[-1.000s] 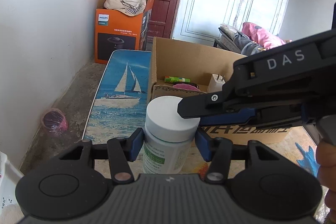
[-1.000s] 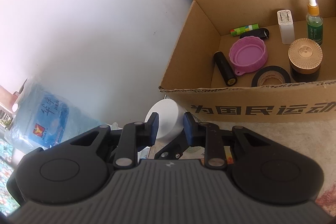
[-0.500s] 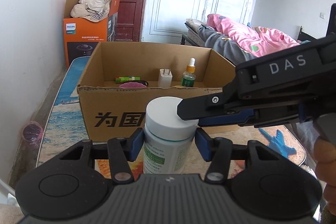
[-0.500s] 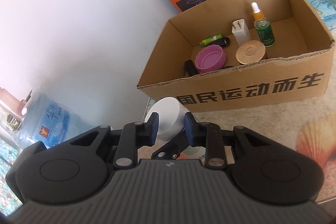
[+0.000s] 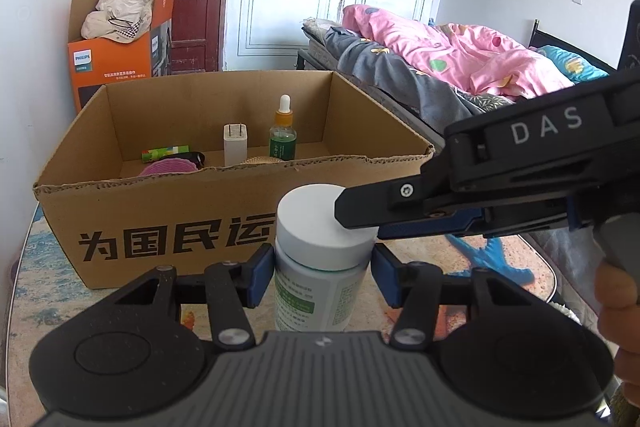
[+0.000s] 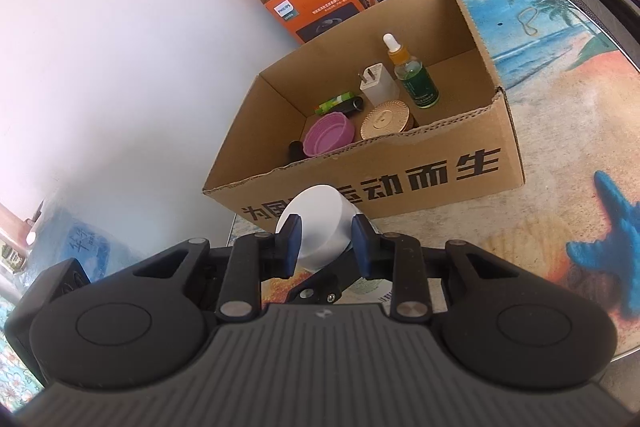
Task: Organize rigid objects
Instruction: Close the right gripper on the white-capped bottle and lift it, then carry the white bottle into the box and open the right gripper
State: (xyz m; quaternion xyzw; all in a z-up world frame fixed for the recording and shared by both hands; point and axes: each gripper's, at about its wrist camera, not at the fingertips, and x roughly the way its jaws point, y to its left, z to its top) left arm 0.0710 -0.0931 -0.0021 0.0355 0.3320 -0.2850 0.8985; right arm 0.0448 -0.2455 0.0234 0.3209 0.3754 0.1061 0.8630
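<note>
Bottle (image 5: 316,291), white-capped, green label, stood upright between left tongs (image 5: 322,273), blue pads pressed against body below cap (image 5: 324,223). Right tongs (image 6: 324,245) clamped on cap from side. Bottle sat just in front of cardboard box (image 5: 168,223) on tabletop (image 6: 560,131). Box held dropper bottle (image 5: 282,139), white charger (image 5: 235,145), pink lid (image 6: 329,133), gold lid (image 6: 386,119).
</note>
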